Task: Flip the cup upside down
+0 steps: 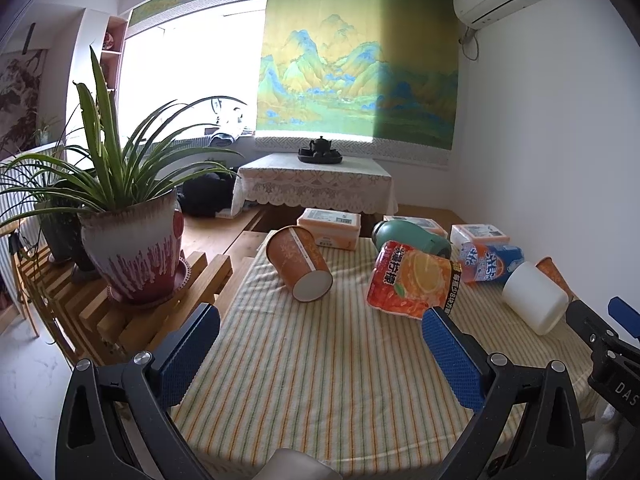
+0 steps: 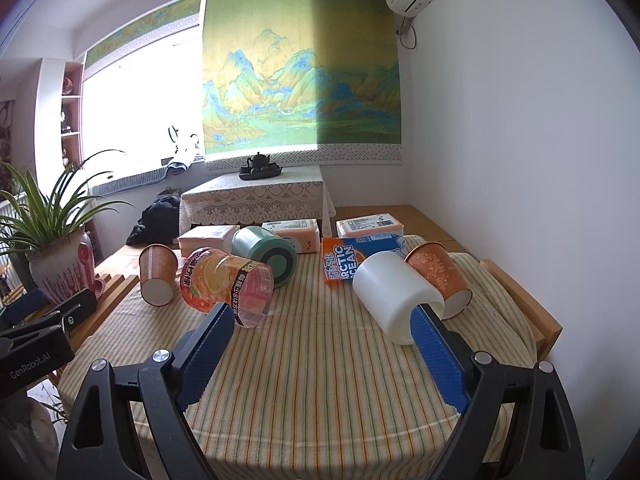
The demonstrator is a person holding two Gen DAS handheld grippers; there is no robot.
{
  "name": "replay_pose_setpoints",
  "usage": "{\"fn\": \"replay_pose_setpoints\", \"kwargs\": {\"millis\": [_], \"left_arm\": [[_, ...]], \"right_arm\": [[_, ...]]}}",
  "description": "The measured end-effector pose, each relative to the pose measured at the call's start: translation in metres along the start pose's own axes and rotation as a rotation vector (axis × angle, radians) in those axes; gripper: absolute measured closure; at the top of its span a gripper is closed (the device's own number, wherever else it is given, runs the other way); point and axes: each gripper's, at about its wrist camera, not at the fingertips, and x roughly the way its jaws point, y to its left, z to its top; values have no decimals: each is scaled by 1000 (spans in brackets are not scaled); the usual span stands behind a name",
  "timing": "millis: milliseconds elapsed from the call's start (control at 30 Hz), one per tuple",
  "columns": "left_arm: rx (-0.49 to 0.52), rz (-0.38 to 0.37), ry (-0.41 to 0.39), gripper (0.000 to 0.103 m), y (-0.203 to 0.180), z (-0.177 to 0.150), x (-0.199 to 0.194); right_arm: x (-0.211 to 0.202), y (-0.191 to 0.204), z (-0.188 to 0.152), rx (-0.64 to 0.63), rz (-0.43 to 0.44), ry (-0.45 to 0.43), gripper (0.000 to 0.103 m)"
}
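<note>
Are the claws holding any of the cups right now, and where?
No. Both the left claw and the right claw are open with nothing between their fingers. The white cup and the orange paper cups lie untouched on the striped cloth.

My left gripper (image 1: 320, 344) hovers with blue pads spread wide above the striped tablecloth (image 1: 320, 380), facing a toppled orange paper cup (image 1: 298, 263).

A big plant in a red and white pot (image 1: 138, 258) stands on a wooden rack (image 1: 120, 312) beside the counter (image 1: 328, 380). An orange juice bottle (image 1: 414, 280) and a green bottle (image 1: 412, 238) lie on the striped cloth. Tissue packs (image 1: 330, 226) sit behind them.
</note>
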Motion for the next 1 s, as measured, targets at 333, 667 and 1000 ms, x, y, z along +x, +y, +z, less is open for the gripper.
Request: {"fn": "replay_pose_setpoints", "kwargs": {"millis": [333,667,1000], "left_arm": [[-3,1,-4,1,4,0,-2],[8,-4,-4,1,-1,-1,-3],[14,-7,-4,1,-4,-1,-2]], "right_arm": [[-1,-2,-2,2,4,7,16],[1,-3,-2,8,0,18,16],[2,-5,-5,18,-2,26,16]]}}
